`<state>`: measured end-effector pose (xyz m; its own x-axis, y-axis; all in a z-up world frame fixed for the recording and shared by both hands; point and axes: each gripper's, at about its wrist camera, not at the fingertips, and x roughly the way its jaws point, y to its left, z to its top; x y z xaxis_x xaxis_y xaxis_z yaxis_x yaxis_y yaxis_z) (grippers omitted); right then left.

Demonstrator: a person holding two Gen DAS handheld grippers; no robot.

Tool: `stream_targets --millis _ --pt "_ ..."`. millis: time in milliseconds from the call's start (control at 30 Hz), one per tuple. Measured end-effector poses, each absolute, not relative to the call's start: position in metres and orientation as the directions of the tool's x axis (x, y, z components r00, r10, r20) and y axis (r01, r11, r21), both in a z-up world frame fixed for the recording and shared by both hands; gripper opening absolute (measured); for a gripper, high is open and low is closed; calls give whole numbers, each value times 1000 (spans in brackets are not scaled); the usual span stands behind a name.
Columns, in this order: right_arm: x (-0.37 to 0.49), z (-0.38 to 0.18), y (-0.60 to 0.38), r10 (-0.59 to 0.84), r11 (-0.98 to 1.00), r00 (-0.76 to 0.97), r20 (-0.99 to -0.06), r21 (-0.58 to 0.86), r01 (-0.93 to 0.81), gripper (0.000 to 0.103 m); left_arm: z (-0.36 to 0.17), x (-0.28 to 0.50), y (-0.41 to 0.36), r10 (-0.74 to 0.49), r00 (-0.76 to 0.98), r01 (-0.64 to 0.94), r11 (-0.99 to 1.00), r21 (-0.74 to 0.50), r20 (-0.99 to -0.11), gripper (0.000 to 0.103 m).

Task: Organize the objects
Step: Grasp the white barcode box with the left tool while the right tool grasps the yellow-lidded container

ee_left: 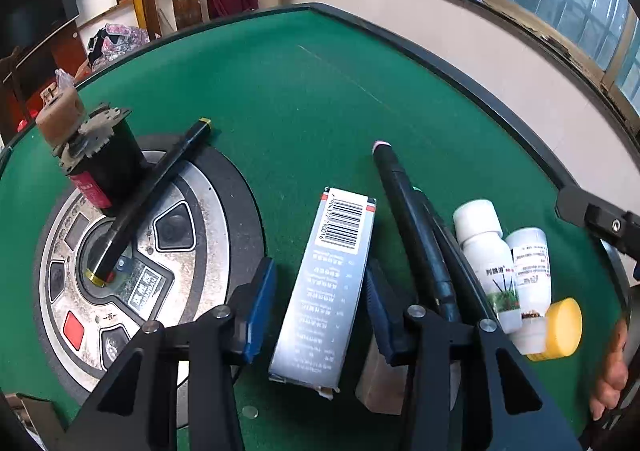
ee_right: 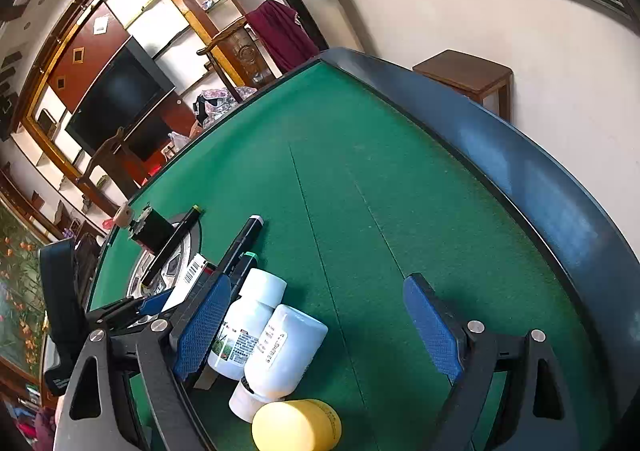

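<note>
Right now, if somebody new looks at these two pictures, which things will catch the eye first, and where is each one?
First comes the green felt table, with its round silver control panel set into the middle. Next is the long grey barcode box, lying between the blue pads of the left gripper, with black pens beside it. In the right wrist view, white bottles and a yellow-capped one lie by the open right gripper.

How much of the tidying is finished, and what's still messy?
Looks done: two white bottles, a yellow-capped jar and dark pens lie bunched together on the green table. In hand: the left hand-held gripper straddles the silver box, pads not gripping yet; the right hand-held gripper is open by the bottles. Left: a black pen and a black metal part on the round centre panel.
</note>
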<state>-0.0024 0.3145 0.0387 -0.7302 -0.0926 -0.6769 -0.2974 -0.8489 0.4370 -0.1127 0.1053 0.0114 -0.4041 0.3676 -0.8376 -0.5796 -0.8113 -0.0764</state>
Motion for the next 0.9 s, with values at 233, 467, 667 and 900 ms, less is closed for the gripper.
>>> stream_targets --millis 233,467,667,900 --pt "-4 37 313 -78 -858 -726 -683 416 -299 91 13 -101 90 326 -443 -517 -854 -59 -835 26" --pt "-6 35 313 -50 -871 -715 -697 381 -311 91 41 -65 64 332 -503 -459 -885 -79 -798 26" --pt "-9 32 317 -72 -866 -710 -701 397 -303 91 76 -3 33 411 -551 -439 -883 -167 -727 26" --pt "1 43 299 -104 -922 -705 -701 335 -196 91 92 58 9 427 -589 -419 -888 -192 -686 26"
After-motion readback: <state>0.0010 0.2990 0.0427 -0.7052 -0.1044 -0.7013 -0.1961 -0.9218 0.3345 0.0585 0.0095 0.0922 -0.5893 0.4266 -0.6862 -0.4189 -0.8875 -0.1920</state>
